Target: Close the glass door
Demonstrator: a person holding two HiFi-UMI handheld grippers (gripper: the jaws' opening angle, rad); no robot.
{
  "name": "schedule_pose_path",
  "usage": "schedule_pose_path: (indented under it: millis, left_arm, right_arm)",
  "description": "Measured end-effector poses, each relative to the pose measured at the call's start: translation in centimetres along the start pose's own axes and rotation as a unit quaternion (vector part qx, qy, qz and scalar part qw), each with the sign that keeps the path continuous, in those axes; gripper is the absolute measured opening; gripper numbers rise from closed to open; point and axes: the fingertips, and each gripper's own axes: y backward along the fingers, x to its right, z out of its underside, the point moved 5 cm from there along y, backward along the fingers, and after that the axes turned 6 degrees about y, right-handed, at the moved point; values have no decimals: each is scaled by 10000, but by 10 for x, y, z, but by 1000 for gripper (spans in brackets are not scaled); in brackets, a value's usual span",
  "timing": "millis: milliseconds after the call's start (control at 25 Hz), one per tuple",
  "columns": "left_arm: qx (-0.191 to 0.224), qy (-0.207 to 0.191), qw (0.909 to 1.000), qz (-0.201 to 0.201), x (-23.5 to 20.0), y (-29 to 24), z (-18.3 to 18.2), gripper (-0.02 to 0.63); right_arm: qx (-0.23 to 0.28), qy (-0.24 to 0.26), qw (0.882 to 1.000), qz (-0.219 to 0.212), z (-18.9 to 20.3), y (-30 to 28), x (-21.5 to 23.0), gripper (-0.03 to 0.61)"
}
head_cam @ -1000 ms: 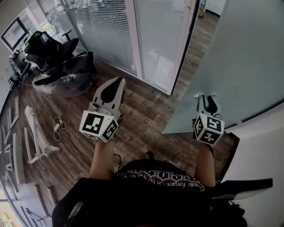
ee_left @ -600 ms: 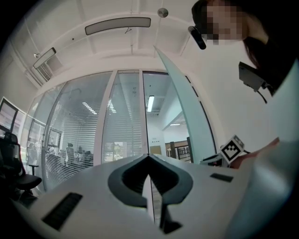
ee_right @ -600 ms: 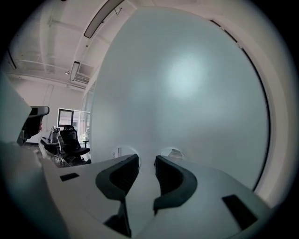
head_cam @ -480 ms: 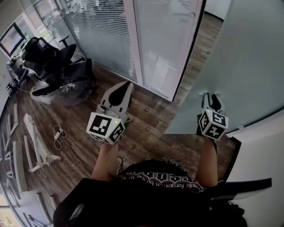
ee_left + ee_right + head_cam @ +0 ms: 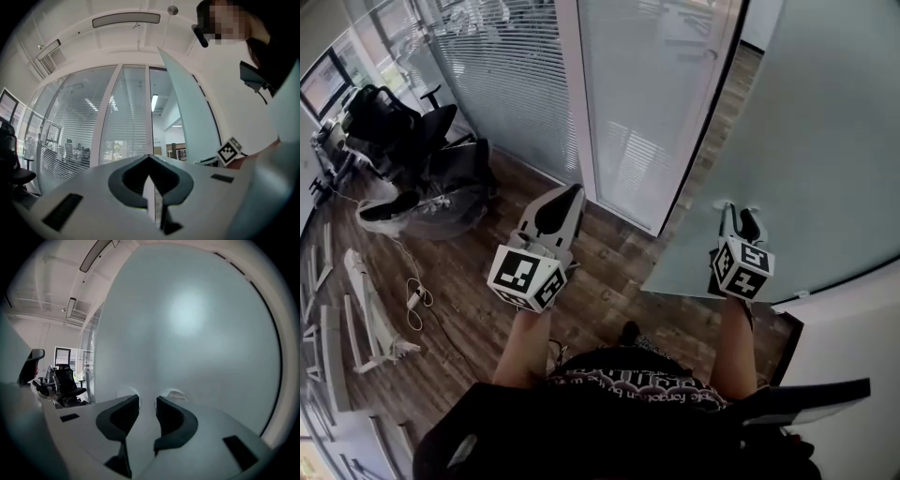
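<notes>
Here the glass door (image 5: pixel 811 131) stands ajar at the person's right, a large frosted pane swung out over the wood floor (image 5: pixel 609 281), with a dark gap between its near edge and the white-framed partition (image 5: pixel 581 103). The right gripper (image 5: pixel 739 210) is raised to the pane low down. In the right gripper view its jaws stand slightly apart with nothing between them, and the tips of the right gripper (image 5: pixel 146 401) are up against the frosted surface of the door (image 5: pixel 187 329), which fills nearly the whole view. Pale round patches show on the glass at each tip.

The left gripper (image 5: pixel 564 197) is held in the air over the floor, well apart from the door and pointing toward the partition's slatted blinds (image 5: pixel 506 75). In the left gripper view the left gripper (image 5: pixel 149 158) has its jaws closed together and holds nothing. The door (image 5: pixel 187 117) shows there as a slanted pane on the right.

At the far left, an office chair (image 5: pixel 389 122) and dark bags (image 5: pixel 455 173) sit by the blinds.
</notes>
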Motion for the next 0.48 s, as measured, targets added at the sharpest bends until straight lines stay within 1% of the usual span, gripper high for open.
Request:
schedule_pose_path:
  millis: [160, 320, 480]
  left_arm:
    - [19, -65, 10000, -59, -11, -29, -1, 2]
    - [16, 9, 9999, -153, -22, -52, 2, 2]
    - [-15, 42, 9999, -148, -23, -78, 10, 2]
  right_arm:
    - [-7, 8, 10000, 71, -6, -28, 5, 117]
    - [16, 36, 10000, 39, -13, -53, 10, 117]
    - [72, 47, 10000, 0, -16, -77, 19, 115]
